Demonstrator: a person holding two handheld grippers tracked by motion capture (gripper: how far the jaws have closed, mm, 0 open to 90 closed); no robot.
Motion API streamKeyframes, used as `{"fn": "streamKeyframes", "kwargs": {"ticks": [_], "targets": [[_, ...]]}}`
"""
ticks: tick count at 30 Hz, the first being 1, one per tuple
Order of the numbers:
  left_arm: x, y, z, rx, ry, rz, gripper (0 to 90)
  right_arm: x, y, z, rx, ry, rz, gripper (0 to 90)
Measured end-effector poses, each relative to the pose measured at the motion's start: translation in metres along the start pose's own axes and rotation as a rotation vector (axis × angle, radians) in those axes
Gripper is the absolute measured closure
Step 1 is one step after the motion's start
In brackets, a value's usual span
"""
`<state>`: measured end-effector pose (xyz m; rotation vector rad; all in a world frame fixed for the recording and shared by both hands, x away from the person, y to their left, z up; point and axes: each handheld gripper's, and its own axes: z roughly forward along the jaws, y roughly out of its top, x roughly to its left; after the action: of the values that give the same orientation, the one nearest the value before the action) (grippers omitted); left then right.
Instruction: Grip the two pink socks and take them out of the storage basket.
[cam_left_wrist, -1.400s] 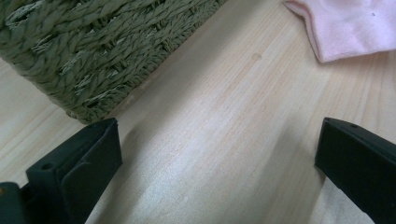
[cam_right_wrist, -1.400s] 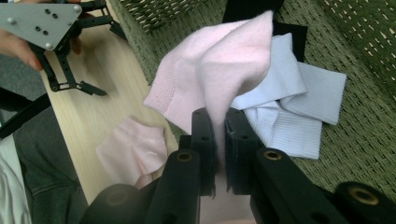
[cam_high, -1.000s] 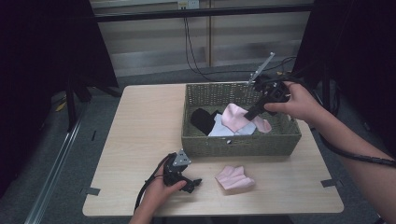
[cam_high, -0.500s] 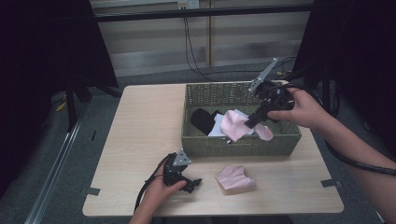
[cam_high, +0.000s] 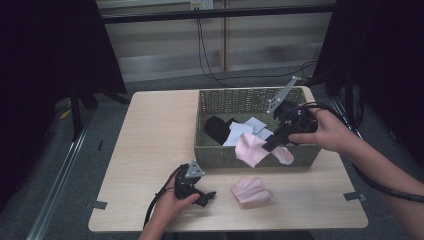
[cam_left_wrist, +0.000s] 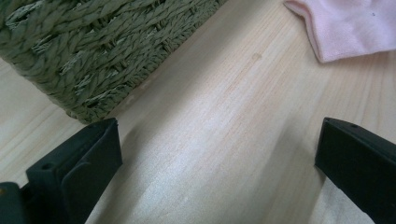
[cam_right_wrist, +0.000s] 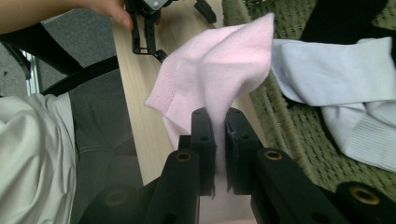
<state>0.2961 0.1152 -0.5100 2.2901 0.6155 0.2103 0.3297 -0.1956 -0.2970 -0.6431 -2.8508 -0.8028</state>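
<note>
My right gripper (cam_high: 272, 146) is shut on a pink sock (cam_high: 252, 149) that hangs over the front wall of the green wicker basket (cam_high: 220, 156). In the right gripper view the pink sock (cam_right_wrist: 219, 74) is pinched between the two black jaws of the right gripper (cam_right_wrist: 219, 122). A second pink sock (cam_high: 250, 190) lies flat on the table in front of the basket. My left gripper (cam_high: 205, 196) rests on the table near the front edge, open, with bare wood between its fingers (cam_left_wrist: 84, 163); the flat pink sock (cam_left_wrist: 345, 28) lies ahead of it.
Inside the basket lie white socks (cam_high: 242, 131) and a black one (cam_high: 217, 127); the right gripper view shows the white socks (cam_right_wrist: 336, 79) on the weave. The wooden table (cam_high: 150, 130) has free room left of the basket. Dark stands flank the table.
My right gripper has carried the pink sock from above the basket's middle toward its front wall and slightly down. The left gripper has stayed in place.
</note>
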Motion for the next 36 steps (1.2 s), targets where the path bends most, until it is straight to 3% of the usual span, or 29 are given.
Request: {"fn": "streamKeyframes", "kwargs": {"ticks": [16,34,36], "targets": [[0.0,0.0,0.0,-0.004,0.0,-0.003,0.0,0.011,-0.011,0.035,0.036,0.022,-0.042,82.4],[0.0,0.0,0.0,0.005,0.0,0.006,0.0,0.014,-0.024,0.079,0.098,0.043,-0.042,80.7],[0.0,0.0,0.0,0.005,-0.001,0.006,0.0,0.014,-0.025,0.083,0.099,0.034,-0.035,77.4]]}}
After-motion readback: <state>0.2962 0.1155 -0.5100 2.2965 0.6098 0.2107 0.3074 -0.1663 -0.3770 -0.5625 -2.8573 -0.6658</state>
